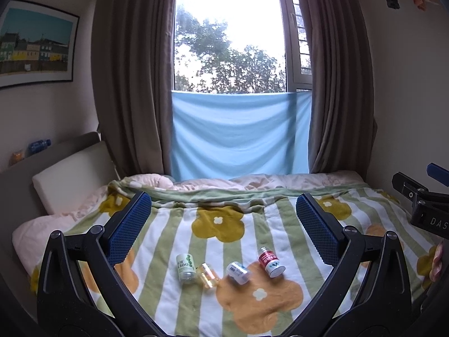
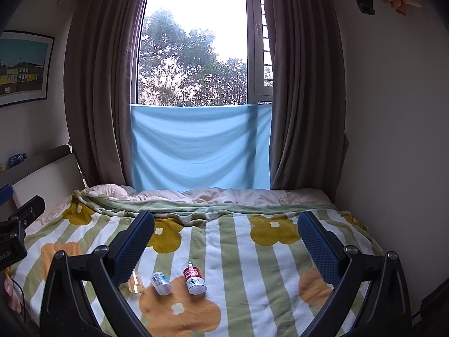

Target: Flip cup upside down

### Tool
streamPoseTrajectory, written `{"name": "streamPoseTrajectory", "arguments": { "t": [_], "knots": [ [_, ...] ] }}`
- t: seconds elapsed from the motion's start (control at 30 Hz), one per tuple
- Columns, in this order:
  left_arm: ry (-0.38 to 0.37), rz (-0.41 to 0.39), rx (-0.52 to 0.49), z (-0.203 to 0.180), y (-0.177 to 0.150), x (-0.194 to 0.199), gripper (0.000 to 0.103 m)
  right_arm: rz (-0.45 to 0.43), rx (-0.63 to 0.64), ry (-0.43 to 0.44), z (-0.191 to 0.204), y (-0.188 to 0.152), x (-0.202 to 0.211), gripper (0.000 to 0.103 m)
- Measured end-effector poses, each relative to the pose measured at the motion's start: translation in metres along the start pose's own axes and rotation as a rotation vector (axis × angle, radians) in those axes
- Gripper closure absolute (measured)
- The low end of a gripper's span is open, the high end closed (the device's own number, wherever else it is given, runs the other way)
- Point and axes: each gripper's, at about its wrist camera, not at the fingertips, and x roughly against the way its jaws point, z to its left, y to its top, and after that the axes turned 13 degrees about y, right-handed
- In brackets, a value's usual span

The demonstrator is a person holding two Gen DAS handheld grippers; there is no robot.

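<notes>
Several small containers lie on their sides in a row on the flowered blanket (image 1: 219, 224): a green-and-white one (image 1: 185, 268), a clear yellow one (image 1: 207, 275), a blue-and-white one (image 1: 238, 272) and a red-and-white one (image 1: 270, 261). My left gripper (image 1: 223, 199) is open above and short of them, holding nothing. My right gripper (image 2: 226, 215) is also open and empty; below it lie the red-and-white container (image 2: 194, 278), the blue-and-white one (image 2: 160, 282) and the yellow one (image 2: 136, 282), part hidden by the left finger (image 2: 134, 247).
The bed fills the room between a headboard (image 1: 70, 163) on the left and a bare wall (image 2: 378, 140) on the right. Brown curtains (image 1: 129, 84) and a blue cloth (image 1: 238, 134) hang at the window behind. A person's hand (image 1: 437, 261) shows at the right edge.
</notes>
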Motion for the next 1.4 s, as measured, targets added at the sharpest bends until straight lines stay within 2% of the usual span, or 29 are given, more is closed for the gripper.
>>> {"name": "streamPoseTrajectory", "arguments": {
  "t": [0.6,1.4],
  "knots": [
    [-0.071,0.025,-0.008,-0.003,-0.001,-0.003,0.0,-0.001,-0.001,0.008,0.002,-0.001,0.0,0.001],
    [-0.079,0.054,0.012,0.001,-0.003,-0.017,0.0,0.011,-0.012,0.015,0.003,-0.003,-0.005,0.001]
  ]
}}
